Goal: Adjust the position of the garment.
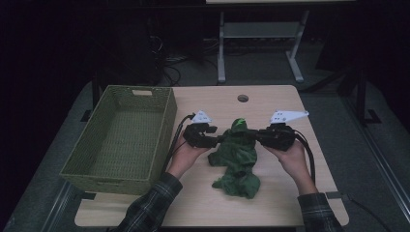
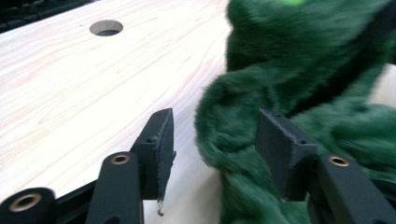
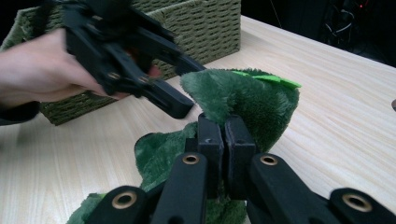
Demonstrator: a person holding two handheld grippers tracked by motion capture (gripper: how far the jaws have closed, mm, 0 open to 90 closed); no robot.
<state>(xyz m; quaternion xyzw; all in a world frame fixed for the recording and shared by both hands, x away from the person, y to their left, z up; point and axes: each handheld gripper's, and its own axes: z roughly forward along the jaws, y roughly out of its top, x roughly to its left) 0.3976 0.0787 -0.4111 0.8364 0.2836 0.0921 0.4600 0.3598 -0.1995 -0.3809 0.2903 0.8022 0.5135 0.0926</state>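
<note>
From the high view, we hold the left gripper [image 1: 216, 139] and the right gripper [image 1: 260, 137] facing each other across the middle of the table [image 1: 270, 101], with the green cloth [image 1: 238, 159] hanging between them. Its upper end is lifted to jaw height, and its long axis runs from there back toward us, the lower end trailing on the wood. The basket [image 1: 121, 140] sits on the far side of our left gripper, away from the cloth, so the left hand is the nearer one to it.

In the left gripper view, our jaws stand partly apart. A fold of the cloth [image 2: 299, 93] bulges into the gap from the right-hand pad's side, but the left pad is clear of it with bare table behind, so we judge that nothing is gripped here. The bulk of the cloth lies ahead and to the right of this gripper.

In the right gripper view, our jaws are pinched nearly together on a thin edge of the cloth [image 3: 243, 102], which rises just beyond the pads into a peak. The left gripper [image 3: 184, 88] noses into that peak from beyond it, with the basket [image 3: 205, 23] farther off behind it. Any carry to the basket therefore runs straight ahead of the right gripper, past the left.
</note>
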